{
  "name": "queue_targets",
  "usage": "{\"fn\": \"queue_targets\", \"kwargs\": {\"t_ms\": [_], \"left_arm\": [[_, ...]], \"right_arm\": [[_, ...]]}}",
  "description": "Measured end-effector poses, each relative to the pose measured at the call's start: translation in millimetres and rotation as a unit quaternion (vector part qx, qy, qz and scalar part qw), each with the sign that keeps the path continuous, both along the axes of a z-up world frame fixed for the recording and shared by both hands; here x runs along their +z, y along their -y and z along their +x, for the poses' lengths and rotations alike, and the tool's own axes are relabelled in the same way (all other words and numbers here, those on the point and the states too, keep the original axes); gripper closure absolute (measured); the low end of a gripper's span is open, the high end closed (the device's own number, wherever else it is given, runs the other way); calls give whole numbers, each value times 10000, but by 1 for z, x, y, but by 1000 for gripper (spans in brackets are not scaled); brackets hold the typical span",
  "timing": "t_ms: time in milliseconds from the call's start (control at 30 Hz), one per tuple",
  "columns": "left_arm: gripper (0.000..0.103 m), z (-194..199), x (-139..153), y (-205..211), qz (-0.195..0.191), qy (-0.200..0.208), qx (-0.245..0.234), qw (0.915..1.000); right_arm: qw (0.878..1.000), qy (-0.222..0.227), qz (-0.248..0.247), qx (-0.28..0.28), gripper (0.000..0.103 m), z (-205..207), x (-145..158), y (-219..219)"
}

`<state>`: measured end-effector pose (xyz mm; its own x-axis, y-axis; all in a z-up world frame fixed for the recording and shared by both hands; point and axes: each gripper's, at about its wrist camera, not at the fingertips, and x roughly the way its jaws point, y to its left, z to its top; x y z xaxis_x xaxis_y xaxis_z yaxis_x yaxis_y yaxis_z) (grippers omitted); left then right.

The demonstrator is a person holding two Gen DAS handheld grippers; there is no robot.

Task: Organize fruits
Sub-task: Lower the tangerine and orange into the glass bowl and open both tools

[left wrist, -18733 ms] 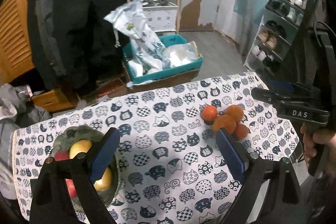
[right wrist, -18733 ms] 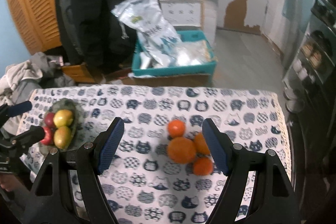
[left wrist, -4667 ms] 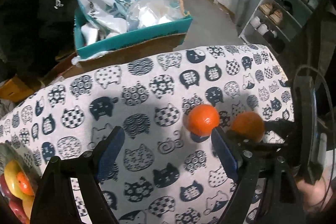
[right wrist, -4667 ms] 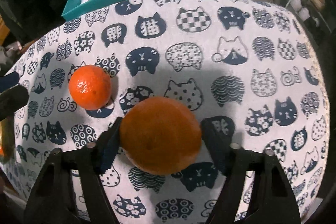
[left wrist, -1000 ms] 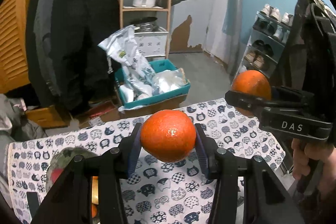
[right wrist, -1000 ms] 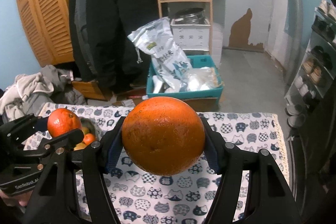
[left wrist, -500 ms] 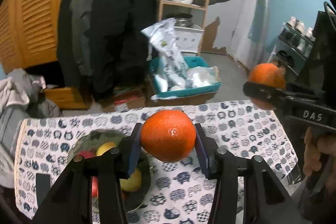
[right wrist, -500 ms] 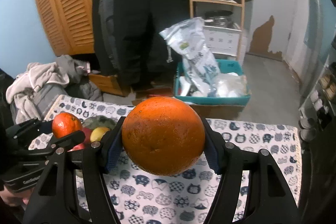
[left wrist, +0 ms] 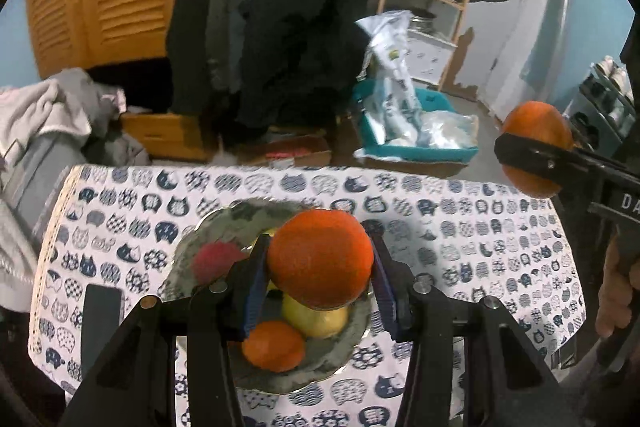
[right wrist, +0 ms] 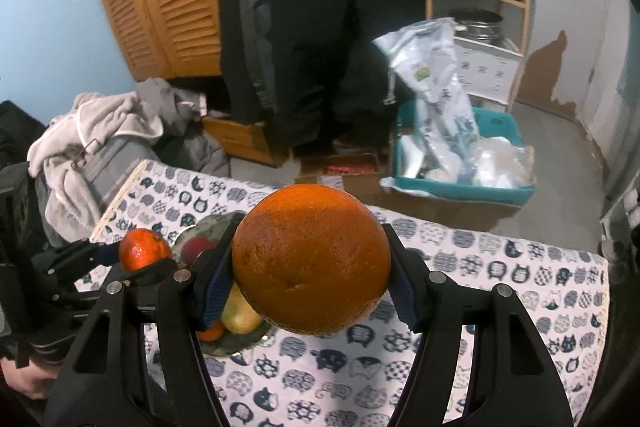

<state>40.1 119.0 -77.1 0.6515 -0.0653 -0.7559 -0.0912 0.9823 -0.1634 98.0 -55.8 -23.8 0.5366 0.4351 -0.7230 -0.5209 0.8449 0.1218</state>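
Cat-print surface [left wrist: 460, 239], fruit bowl [left wrist: 200, 247] at its left end.
Left gripper [left wrist: 318, 267] jaws clamp a mandarin [left wrist: 320, 257] directly above the bowl (likely for the drop); right gripper [right wrist: 310, 267] jaws hold a big orange [right wrist: 311, 265] aloft beside it, probably queued next.

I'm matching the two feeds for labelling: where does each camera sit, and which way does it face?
Left wrist: on the left gripper, facing down at the fruit bowl; it holds a small orange; the right gripper shows at right.
Right wrist: on the right gripper, facing the table; it holds a large orange.
Both show the bowl and teal bin.
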Motion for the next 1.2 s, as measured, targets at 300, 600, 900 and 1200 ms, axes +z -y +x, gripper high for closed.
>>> {"fn": "queue_targets", "kwargs": {"t_ms": [300, 600, 900, 1200], "left_arm": [[55, 9, -49, -28, -240, -564, 177, 9980], [55, 23, -103, -41, -363, -1182, 348, 9917], [55, 30, -130, -42, -404, -1531, 380, 9867], [51, 29, -125, -44, -473, -1575, 410, 9855]], "right_arm": [[9992, -252, -63, 294, 36, 7, -26, -40], [9976, -488, -277, 403, 37, 13, -59, -61], [9963, -653, -398, 395, 36, 16, -77, -64], [9955, -745, -413, 428, 36, 18, -85, -70]]}}
